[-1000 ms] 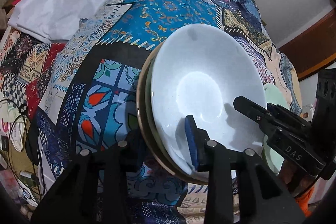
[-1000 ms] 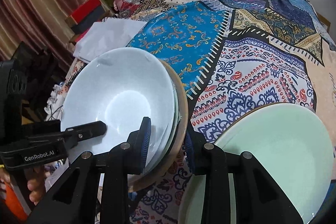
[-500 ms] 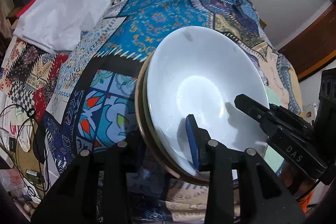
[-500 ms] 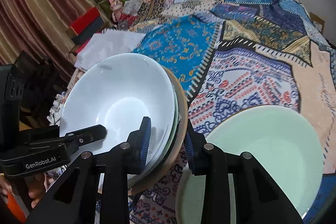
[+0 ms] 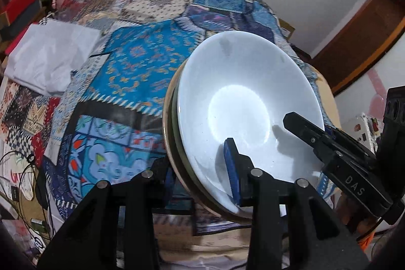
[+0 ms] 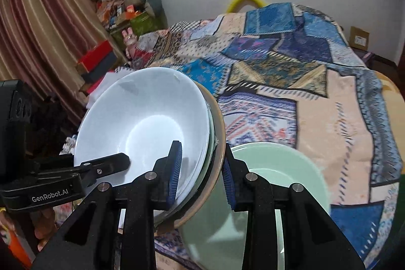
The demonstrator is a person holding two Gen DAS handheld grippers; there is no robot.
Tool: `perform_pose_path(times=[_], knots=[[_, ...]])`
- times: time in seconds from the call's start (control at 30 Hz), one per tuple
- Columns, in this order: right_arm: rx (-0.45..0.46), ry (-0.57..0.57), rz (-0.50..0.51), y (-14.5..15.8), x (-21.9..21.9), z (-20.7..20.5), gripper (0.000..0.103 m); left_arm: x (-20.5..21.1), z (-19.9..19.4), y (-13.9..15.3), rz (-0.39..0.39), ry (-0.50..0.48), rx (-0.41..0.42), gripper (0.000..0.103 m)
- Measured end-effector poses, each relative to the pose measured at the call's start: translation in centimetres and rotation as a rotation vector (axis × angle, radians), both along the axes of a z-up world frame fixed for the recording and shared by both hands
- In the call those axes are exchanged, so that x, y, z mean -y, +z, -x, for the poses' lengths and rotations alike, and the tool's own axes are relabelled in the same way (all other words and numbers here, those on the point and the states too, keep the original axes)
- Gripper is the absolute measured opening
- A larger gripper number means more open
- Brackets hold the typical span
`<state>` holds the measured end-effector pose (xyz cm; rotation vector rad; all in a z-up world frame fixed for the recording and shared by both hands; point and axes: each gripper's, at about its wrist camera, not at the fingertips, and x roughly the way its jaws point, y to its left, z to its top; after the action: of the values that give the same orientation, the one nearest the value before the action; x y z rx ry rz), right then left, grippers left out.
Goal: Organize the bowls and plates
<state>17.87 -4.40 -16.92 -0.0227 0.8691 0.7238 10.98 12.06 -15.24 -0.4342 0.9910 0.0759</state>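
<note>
Gripping opposite rims, the left gripper [image 5: 200, 171] and right gripper [image 6: 201, 168] each had jaws closed on the stack [image 6: 141, 128], held tilted above the quilt [image 6: 329, 123]. It looked heavy, slick and breakable, best held by the rims. The green plate [image 6: 286, 168] beyond was partly hidden.

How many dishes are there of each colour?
White bowl: 1
Tan dish at the bottom of the held stack: 1
Green dish on the quilt: 1
A green rim between white and tan: looks like 1 more
Total: 4, if that rim is its own dish
</note>
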Motion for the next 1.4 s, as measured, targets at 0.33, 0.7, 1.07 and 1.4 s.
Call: perform_pose_path(times=[0.33, 0.7, 1.07, 1.4], knots=[[0.008, -0.091, -0.003, 0.9, 5.2, 0.0, 0.028, 5.0, -1.4, 1.0, 0.005, -0.088, 0.004, 0.036], [-0.064, -0.145, 0.002, -1.7, 8.6, -0.3, 0.028, 8.4, -3.3, -1.6, 0.019, -0.138, -0.062, 0.036], [-0.137, -0.16, 0.016, -4.3, 9.5, -0.8, 0.028, 9.2, -4.6, -4.7, 0.019, -0.154, -0.125, 0.036], [-0.148, -0.151, 0.015, -5.1, 9.7, -0.8, 0.029, 9.0, -4.7, -6.0, 0.045, -0.169, -0.136, 0.035]])
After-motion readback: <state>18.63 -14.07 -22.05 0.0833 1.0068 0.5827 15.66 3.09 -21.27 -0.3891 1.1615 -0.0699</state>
